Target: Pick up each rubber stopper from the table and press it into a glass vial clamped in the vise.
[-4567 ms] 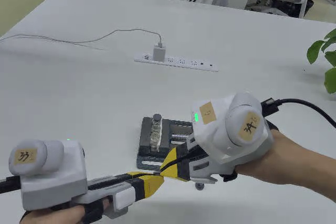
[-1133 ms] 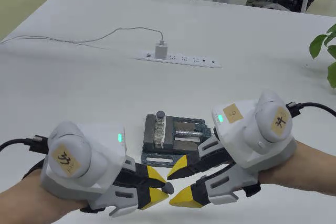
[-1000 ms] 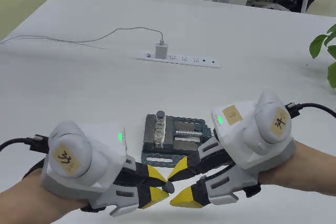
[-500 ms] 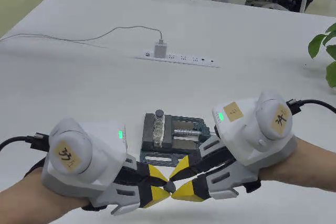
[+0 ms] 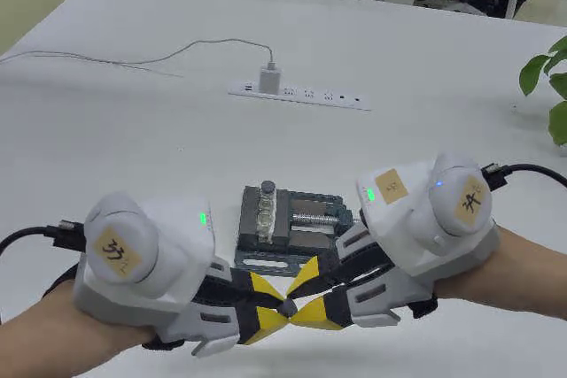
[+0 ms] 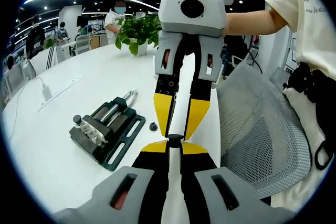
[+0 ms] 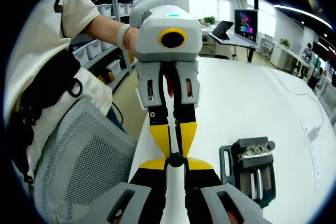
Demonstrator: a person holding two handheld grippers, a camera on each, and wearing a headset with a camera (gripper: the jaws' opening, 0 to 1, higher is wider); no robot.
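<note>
Your two grippers meet tip to tip just in front of the vise [image 5: 285, 235], on its near side, with the left gripper [image 5: 276, 309] coming in from your left of the vise and the right gripper [image 5: 298, 307] from your right. Between the four yellow tips sits one small dark rubber stopper [image 5: 286, 308], held above the table [image 5: 133, 148] rather than resting on it. Your left fingers [image 6: 157, 146] are drawn in almost completely, leaving only a thin slit between them, and they pinch the stopper at their very ends. Your right fingers [image 7: 198, 164] are drawn in just as far and close on the same stopper from the opposite side, so both pairs grip it at once. The vise holds a row of glass vials [image 5: 263, 214] upright between its jaws; the vial at the far end of the row carries a dark cap [image 5: 266, 187], and whether the others are plugged you cannot tell from here. A second stopper [image 6: 153, 126] lies on the table just beside the vise, near its foot and apart from both grippers. Well beyond the vise, on its far side, a white power strip [image 5: 299, 95] lies on the table with a charger [image 5: 268, 78] plugged in — its cable [image 5: 133, 57] trails off to your left.
</note>
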